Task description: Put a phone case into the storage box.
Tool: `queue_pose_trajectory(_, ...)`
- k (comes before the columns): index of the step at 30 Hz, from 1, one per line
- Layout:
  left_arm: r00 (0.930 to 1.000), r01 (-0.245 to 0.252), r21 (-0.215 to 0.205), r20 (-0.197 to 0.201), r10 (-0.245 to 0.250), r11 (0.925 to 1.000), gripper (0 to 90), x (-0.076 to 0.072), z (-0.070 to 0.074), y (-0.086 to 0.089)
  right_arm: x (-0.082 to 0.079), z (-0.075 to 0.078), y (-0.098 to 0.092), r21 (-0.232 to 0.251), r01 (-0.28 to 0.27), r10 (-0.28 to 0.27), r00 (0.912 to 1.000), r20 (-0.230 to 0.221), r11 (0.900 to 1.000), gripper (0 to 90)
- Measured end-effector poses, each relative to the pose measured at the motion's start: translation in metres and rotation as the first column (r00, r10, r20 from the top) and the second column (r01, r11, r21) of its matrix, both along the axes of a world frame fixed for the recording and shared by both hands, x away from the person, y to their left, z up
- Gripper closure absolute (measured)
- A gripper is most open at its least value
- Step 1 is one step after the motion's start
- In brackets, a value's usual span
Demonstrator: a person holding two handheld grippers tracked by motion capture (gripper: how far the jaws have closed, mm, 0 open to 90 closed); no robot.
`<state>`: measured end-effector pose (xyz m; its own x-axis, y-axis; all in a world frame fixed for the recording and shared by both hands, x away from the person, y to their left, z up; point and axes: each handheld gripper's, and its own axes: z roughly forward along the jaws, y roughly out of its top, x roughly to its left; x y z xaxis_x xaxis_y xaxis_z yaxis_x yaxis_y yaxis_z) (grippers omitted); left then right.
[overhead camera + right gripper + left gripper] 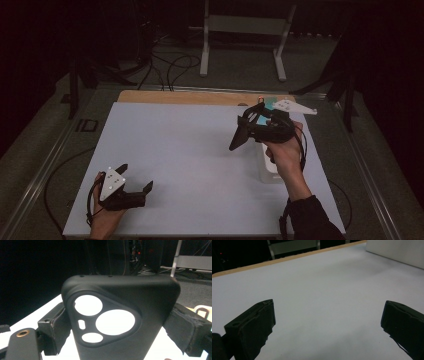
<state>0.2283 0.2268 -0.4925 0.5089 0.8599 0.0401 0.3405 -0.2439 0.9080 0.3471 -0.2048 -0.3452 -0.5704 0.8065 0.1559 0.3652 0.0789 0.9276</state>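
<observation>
Right gripper holding a phone case in the air; left gripper idling open.

I am gripping the case [125, 322] across its long edges with the right gripper [252, 131], lifted over the right far part of the table [190, 150], above a white box [267, 167]. It is a black shell with three round camera cutouts, and I am judging it light, matte and a bit flexible: it will likely bow under hard squeezing and could twist out if held near one end. The side walls below the cutouts look like the best hold. The left gripper [135, 179] is resting near left on the table, jaws spread wide with nothing between them.
</observation>
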Motion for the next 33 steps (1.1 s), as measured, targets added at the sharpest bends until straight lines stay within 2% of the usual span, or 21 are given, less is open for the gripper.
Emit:
queue_pose_trajectory(10, 1.0, -0.008, -0.001, 0.003, 0.008, 1.0, 0.2, 0.0, 0.0, 0.0, 0.015, 0.005, -0.006, -0.022, 0.038, -0.038, 0.9993, -0.002, 0.999, 13.4)
queue_pose_trajectory(24, 0.9999, -0.01, -0.005, 0.005, 0.01, 0.9999, 0.2, -0.001, 0.0, 0.0, 0.038, 0.011, -0.017, -0.009, 0.123, -0.123, 0.9924, 0.001, 0.992, 13.5)
queue_pose_trajectory(25, 0.9999, -0.01, -0.005, 0.005, 0.01, 0.9999, 0.2, -0.001, 0.0, 0.0, 0.043, 0.011, -0.019, -0.003, 0.14, -0.141, 0.9901, -0.006, 0.99, 13.5)
queue_pose_trajectory(33, 0.9999, -0.011, -0.005, 0.005, 0.011, 0.9999, 0.2, -0.001, 0.0, 0.001, 0.057, 0.013, -0.023, 0.014, 0.173, -0.173, 0.9848, -0.019, 0.985, 13.7)
